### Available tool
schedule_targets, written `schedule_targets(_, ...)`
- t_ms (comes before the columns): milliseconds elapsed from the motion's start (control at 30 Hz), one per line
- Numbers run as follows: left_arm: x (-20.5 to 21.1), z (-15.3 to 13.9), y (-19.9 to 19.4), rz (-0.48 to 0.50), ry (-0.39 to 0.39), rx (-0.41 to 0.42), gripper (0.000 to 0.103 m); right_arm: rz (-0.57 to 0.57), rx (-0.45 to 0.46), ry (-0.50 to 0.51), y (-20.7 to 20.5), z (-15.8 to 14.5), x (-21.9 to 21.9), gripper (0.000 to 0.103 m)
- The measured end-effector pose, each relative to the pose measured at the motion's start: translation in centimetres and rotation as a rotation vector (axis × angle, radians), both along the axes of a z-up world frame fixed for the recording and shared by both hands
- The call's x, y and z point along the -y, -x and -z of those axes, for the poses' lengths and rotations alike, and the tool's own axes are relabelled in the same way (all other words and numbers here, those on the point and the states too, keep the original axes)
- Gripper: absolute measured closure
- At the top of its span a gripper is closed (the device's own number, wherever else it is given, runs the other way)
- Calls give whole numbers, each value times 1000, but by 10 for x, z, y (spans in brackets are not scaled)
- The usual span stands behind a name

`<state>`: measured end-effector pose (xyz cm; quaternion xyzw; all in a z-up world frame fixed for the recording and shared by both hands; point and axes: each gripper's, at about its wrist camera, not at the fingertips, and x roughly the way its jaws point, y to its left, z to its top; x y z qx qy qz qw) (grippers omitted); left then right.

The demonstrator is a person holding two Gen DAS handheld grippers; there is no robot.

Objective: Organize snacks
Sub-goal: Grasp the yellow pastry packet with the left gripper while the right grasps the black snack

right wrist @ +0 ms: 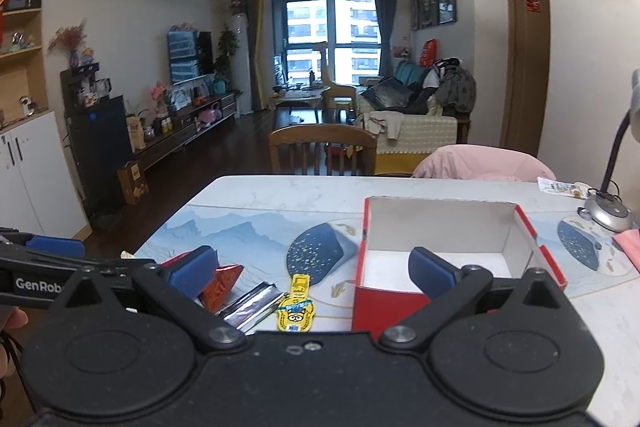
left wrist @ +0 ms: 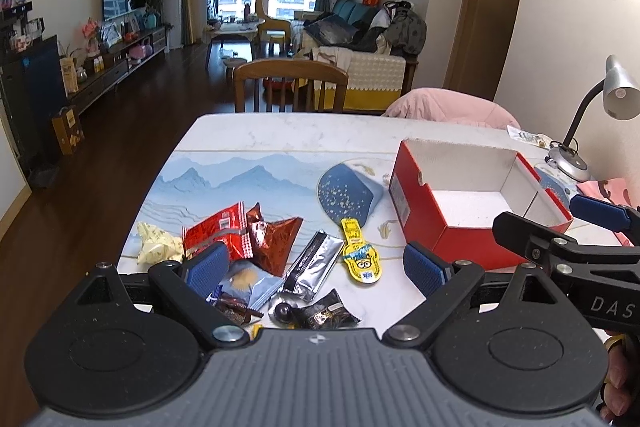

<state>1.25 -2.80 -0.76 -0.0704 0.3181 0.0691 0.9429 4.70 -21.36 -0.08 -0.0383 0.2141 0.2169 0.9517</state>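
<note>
On the table, snacks are lying in a loose pile left of the red box; the left gripper is hovering wide open just above them, the right gripper gaping near the box

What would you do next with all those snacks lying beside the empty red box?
Probably lower the left gripper onto the silver packet lying between its open fingers and close on it. The red box holds nothing yet, every snack is on the table, and both grippers are open and hold nothing. The right gripper hangs near the box, farther from the pile.
</note>
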Motion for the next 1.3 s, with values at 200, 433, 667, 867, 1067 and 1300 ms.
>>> schedule_targets(200,-14,19,-9,-44,39,-76,8,-10,-66,27,-13,13,-5,2)
schedule_targets(433,-37,54,-20,-107,87,-218,8,-96,-225,58,-32,47,-10,8)
schedule_targets(667,-55,94,-25,-154,137,-343,8,-184,-377,115,-48,85,-21,15)
schedule_targets(867,-50,115,-37,-90,135,-371,8,-203,-403,149,-67,91,-29,15)
schedule_targets(1067,-51,142,-48,-83,112,-417,9,-224,-382,167,-83,93,-45,17)
schedule_targets(1300,-55,153,-57,-80,123,-426,12,-242,-364,209,-93,102,-69,21)
